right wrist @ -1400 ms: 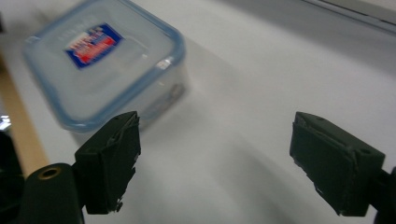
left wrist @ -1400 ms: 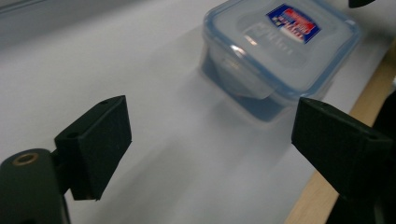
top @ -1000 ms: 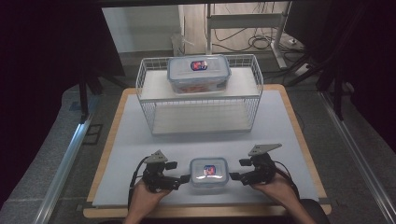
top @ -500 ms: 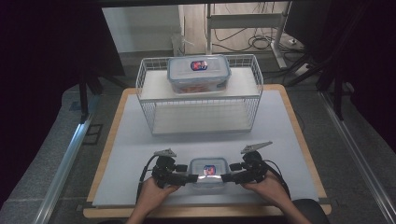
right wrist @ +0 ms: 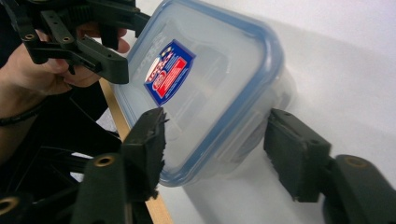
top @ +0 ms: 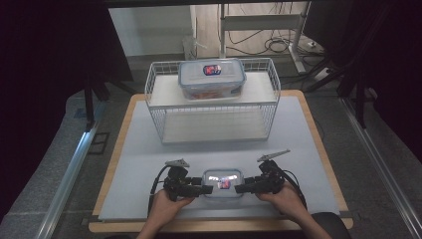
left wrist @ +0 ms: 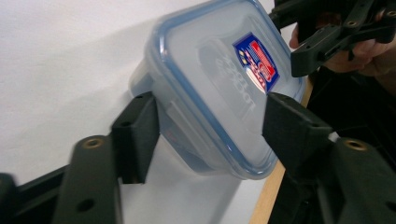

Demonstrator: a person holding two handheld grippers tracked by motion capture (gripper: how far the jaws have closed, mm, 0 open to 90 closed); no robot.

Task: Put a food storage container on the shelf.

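A wooden tabletop [top: 318, 144] fills the middle of the high view, its light edge showing along the left, right and lower sides. A pale grey mat [top: 144, 164] covers nearly all of it, leaving only a narrow wooden border. Directly on the mat, in the upper middle of the frame, stands a white wire rack [top: 211, 107], set toward the far edge. In the lower middle of the frame, near the front edge, a small clear container with a blue-rimmed lid [top: 223, 182] rests on the mat, well apart from the rack. The stretch of mat between them is bare. The two gripper views show that container's lid, with a red and blue label, lying close to the tabletop's wooden edge.
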